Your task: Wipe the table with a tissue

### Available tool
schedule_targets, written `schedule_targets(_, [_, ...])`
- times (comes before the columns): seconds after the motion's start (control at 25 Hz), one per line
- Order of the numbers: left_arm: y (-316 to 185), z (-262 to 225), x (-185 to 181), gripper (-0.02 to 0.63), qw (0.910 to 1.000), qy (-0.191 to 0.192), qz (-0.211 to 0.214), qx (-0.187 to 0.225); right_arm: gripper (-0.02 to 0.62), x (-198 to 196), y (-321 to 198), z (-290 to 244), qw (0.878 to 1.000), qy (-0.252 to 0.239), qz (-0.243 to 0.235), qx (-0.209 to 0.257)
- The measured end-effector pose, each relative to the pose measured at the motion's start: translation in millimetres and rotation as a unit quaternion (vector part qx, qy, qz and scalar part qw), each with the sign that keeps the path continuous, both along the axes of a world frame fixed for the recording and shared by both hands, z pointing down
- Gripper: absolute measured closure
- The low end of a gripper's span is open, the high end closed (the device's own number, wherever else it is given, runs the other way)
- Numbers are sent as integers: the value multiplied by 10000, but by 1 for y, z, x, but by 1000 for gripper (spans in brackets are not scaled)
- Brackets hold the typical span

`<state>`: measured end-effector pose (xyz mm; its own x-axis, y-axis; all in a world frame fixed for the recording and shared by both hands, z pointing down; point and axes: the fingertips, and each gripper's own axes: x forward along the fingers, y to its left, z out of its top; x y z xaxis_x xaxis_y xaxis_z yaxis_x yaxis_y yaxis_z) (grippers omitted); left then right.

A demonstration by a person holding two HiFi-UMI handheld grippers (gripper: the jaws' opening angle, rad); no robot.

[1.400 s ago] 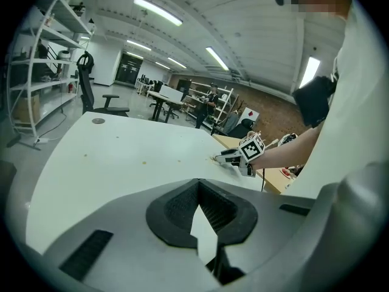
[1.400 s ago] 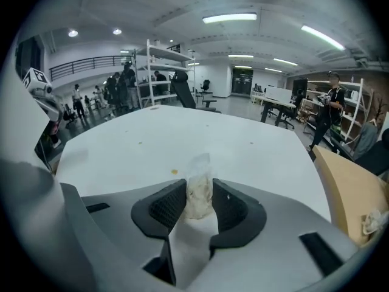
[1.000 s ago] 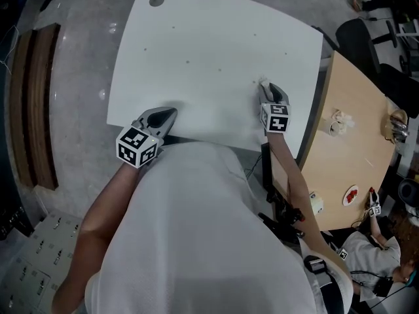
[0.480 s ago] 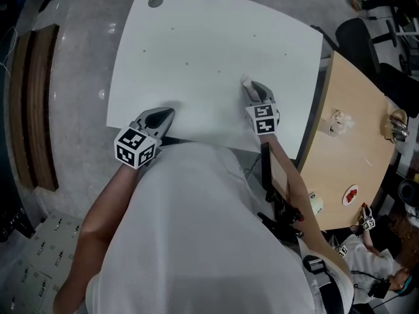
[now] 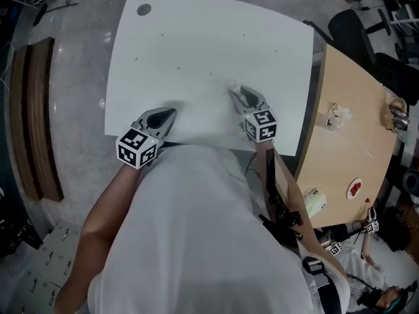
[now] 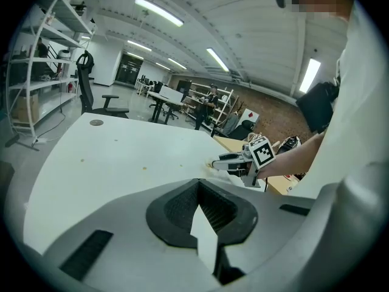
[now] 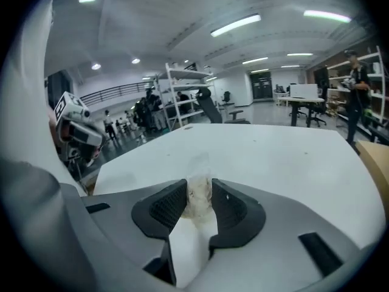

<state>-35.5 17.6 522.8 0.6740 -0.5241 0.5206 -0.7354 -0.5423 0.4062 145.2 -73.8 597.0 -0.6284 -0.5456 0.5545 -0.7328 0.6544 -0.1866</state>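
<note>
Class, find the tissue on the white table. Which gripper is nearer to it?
Right. The right gripper has its jaws closed on the tissue over the white table; the left gripper sits well apart, at the table's near edge.

The person wears a white short-sleeved shirt [image 5: 196, 241]. The grey moulded left gripper [image 5: 163, 118] and right gripper [image 5: 237, 93] each carry a white cube [image 5: 137, 147] of black square markers; their fingers [image 7: 167, 205] have dark ribbed pads.

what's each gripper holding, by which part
The right gripper pinches a crumpled tissue by its near end, the rest poking past the tips; the left gripper holds nothing.
</note>
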Motion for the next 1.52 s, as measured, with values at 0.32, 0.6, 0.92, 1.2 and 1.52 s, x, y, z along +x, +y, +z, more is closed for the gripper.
schedule_targets(0.32, [-3,2,21,601,9999,-9,150,1,469,107,-36,-10,9864,-223,1627,-58])
schedule_targets(0.6, [-8,1,46,601,9997,-5,229,33,469,140,-62,-6,9839,35,1785,4])
schedule_targets(0.92, [-16,-3,63,601,10000,36,64,13,469,178,-106,5,9815,424,1868,40])
schedule_targets(1.2, [-17,3,71,601,9996,147,-217,-143,469,203,-150,13,9797,721,1859,228])
schedule_targets(1.52, [-13,15,66,600,9980,124,-428,-439,469,191,-189,18,9805,1400,1298,463])
